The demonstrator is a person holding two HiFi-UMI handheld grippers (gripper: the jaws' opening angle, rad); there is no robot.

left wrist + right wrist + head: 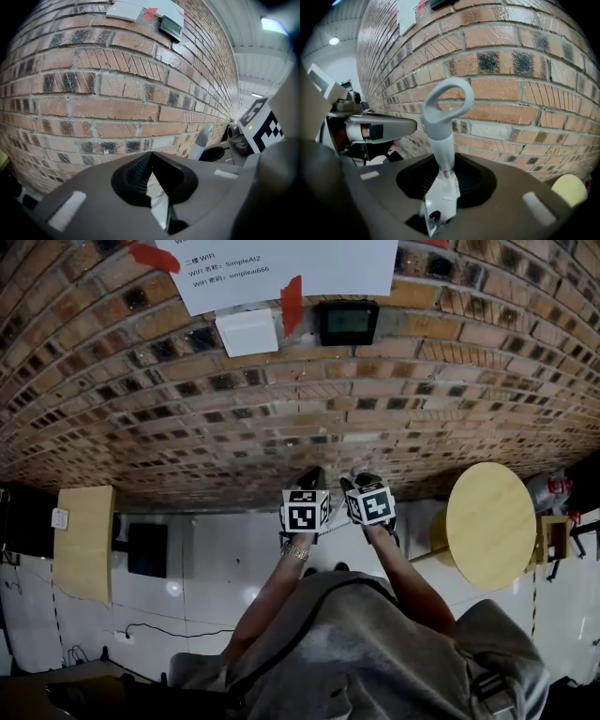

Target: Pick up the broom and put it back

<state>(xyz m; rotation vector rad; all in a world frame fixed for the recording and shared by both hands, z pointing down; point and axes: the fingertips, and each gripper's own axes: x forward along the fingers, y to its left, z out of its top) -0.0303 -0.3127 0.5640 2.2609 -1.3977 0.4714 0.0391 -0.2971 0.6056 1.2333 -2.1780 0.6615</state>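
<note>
Right gripper [444,174] clamps the broom handle [440,126] near the brick wall [511,93]; left gripper [151,155] is closed, apparently on nothing.

wall [394,418]: red-brown and dark bricks | broom handle [439,133]: pale grey | round table [490,524]: light yellow wood

text | white paper sheet [281,273] | "WIFI: SimpleAI2" | "WIFI …: simpleai666" | top line partly legible: "WIFI"

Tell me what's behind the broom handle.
A brick wall stands behind the handle, showing through its end loop too. The right tool clamps the handle; the broom's lower part is hidden under it.
</note>
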